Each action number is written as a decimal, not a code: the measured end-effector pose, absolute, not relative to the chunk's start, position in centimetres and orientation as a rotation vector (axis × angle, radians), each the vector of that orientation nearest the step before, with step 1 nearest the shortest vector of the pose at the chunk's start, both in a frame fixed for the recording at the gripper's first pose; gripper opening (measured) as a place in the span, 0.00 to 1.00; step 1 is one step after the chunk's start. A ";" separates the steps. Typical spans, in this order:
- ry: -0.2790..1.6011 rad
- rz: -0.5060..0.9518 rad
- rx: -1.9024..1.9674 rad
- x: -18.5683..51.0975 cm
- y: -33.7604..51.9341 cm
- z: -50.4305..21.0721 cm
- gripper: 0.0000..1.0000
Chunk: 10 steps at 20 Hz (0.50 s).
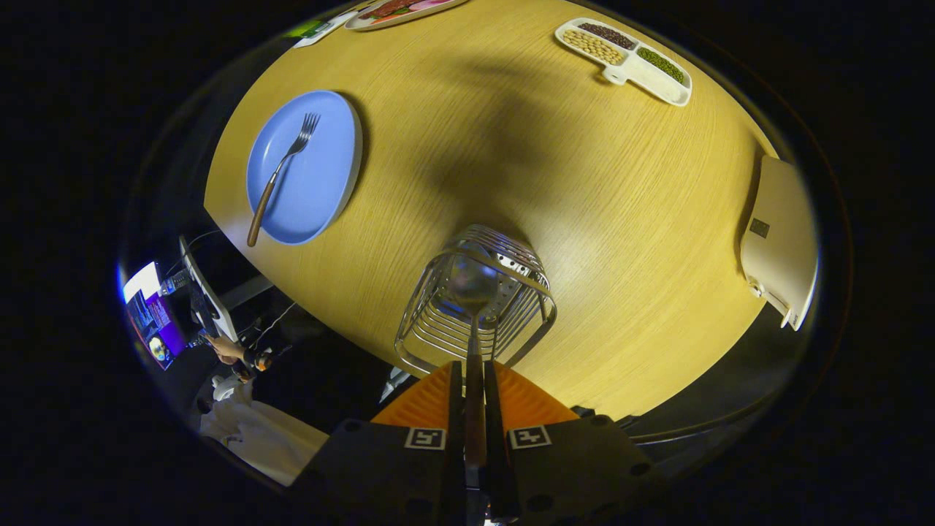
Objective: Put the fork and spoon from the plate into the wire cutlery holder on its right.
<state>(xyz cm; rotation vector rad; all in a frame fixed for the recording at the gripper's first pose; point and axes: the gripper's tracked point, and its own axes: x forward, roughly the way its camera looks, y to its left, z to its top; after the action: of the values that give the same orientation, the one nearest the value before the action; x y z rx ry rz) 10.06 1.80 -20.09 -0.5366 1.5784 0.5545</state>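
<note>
Over the wire cutlery holder (475, 299), the gripper (473, 398) pinches the spoon (473, 292); fork (281, 175) on plate (321, 197).

We held the spoon (473, 343) between the fingers (473, 380), pressed from both sides on its handle, its bowl reaching ahead into the wire cutlery holder (475, 299) that stood on the surface (584, 219) just ahead of them. Ahead and to the left of the fingers lay the plate (321, 175), well apart from the holder, with the fork (281, 172) on it, tines pointing away and handle end past the plate's near rim. Far beyond the fingers, to the right, sat a divided tray (628, 62) holding beans.
</note>
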 end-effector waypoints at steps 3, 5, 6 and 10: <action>1.505 0.564 -0.503 10.9 2.8 -18.6 0.34; 1.446 0.589 -0.463 11.1 3.6 -17.4 0.52; 1.416 0.599 -0.441 11.0 4.1 -16.7 0.66; 1.305 0.626 -0.351 10.1 5.7 -14.1 0.94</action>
<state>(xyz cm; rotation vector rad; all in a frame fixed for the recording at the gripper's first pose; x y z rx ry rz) 10.10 5.72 -14.05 -0.3513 1.3051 0.6260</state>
